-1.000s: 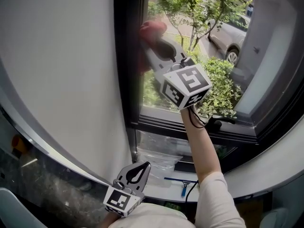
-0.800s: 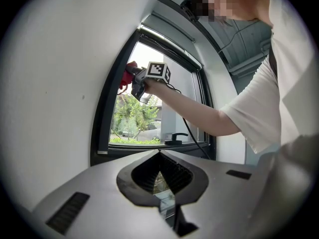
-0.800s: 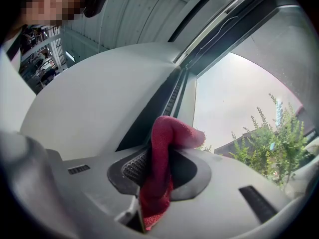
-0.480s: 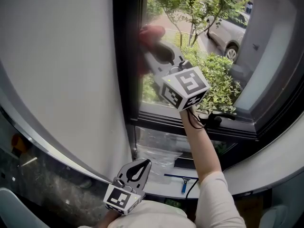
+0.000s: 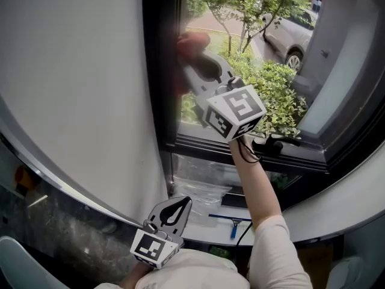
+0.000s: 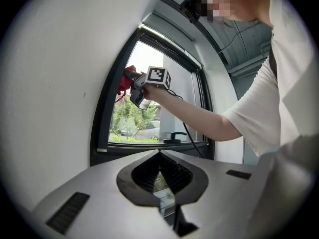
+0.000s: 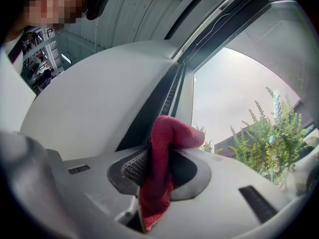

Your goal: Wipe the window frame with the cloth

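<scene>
Clamping item: right gripper (image 7: 162, 156), jaws closed on a red cloth (image 7: 162, 133). The cloth is pinched in a fold; one bunched loop stands out past the tips, a loose end hangs below the pads.

Contact: the loop sits at the dark upright window frame (image 7: 149, 113), beside the glass. Whether it presses on the frame cannot be told.

Idle item: left gripper (image 6: 160, 176), held low near the person's body, tips together, nothing between them.

Surroundings: white wall (image 5: 72, 71) left of the frame; black window handle (image 5: 274, 142) on the lower rail; blue-handled tool (image 5: 233, 224) on the sill below.

Hazards, as judged:
- Cloth dragged out of the jaws, if friction on the frame beats the narrow pinch.
- Hard jaw tips scraping frame or glass, if the loop folds aside.
- Loop sliding onto the pane, leaving the frame unwiped.
- Loose end catching on the frame edge.
</scene>
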